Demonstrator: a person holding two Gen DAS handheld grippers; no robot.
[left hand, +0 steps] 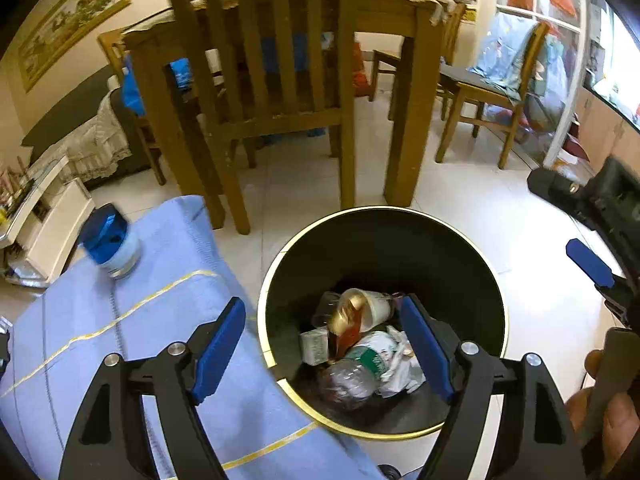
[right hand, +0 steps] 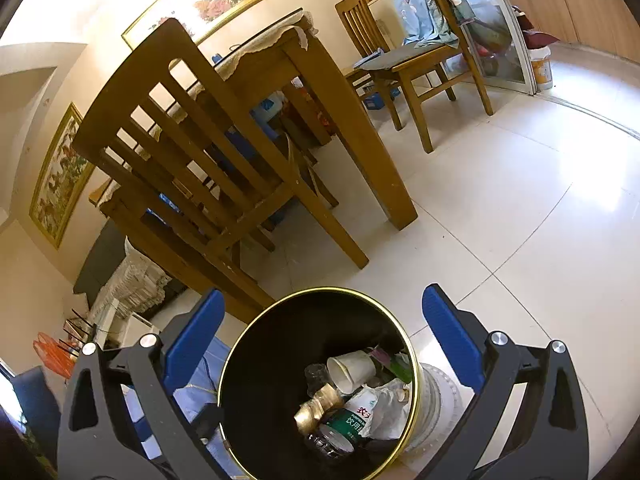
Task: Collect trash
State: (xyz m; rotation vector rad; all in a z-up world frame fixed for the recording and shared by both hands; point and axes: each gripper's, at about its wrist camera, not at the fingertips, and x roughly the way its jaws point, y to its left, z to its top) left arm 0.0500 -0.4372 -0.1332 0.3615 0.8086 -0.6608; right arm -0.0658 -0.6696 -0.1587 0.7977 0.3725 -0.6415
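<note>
A black trash bin with a gold rim (left hand: 494,280) stands on the floor; it also shows in the right wrist view (right hand: 404,332). Inside lie a paper cup (left hand: 376,308), a gold-wrapped item (left hand: 346,316), a crushed plastic bottle (left hand: 352,376) and crumpled paper (left hand: 400,368). My left gripper (left hand: 324,352) is open and empty above the bin's left rim. My right gripper (right hand: 320,344) is open and empty above the bin; it also shows at the right edge of the left wrist view (left hand: 588,260). A jar with a blue lid (left hand: 110,244) lies on a blue cloth (left hand: 132,340).
A wooden chair (left hand: 256,80) and a dining table (left hand: 400,12) stand just behind the bin. A second chair (left hand: 492,92) stands at the back right. A white low cabinet (left hand: 48,220) is at the left. White tiled floor (right hand: 520,220) stretches to the right.
</note>
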